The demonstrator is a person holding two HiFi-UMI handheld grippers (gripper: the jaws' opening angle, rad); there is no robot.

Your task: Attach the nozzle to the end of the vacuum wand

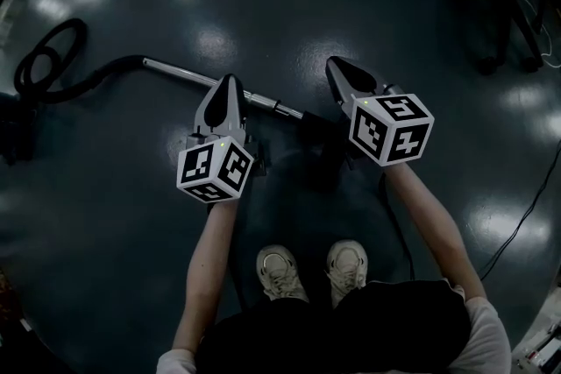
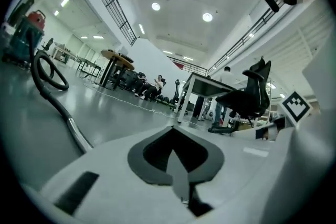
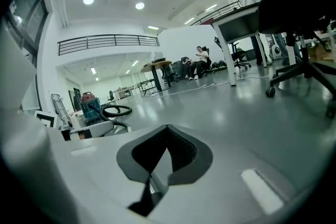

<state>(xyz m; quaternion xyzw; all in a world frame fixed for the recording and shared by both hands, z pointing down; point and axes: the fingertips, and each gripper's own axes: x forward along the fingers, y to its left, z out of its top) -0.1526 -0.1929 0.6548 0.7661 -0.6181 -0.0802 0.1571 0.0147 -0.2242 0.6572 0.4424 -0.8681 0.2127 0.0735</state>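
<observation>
Left gripper [image 1: 230, 85] and right gripper [image 1: 338, 67] hang with jaws pressed together, both empty. Vacuum wand [image 1: 180, 71] lies on the floor [image 1: 289, 4] beneath them, hose [image 1: 53, 66] far left.

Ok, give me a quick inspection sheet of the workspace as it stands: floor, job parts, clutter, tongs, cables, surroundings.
Surface: dark glossy floor, with the person's shoes standing on it.
Job's things: vacuum wand lies on the floor, joined to the black hose. A dark shape sits at its free end, too dim to confirm as the nozzle.
Clutter: nothing seen by the wand.
Grippers: left tongs shut and empty, over the wand. Right tongs shut and empty, past the wand's end.
Cables: thin cable on the floor at right.
Surroundings: vacuum canister, office chair, seated people far off.
</observation>
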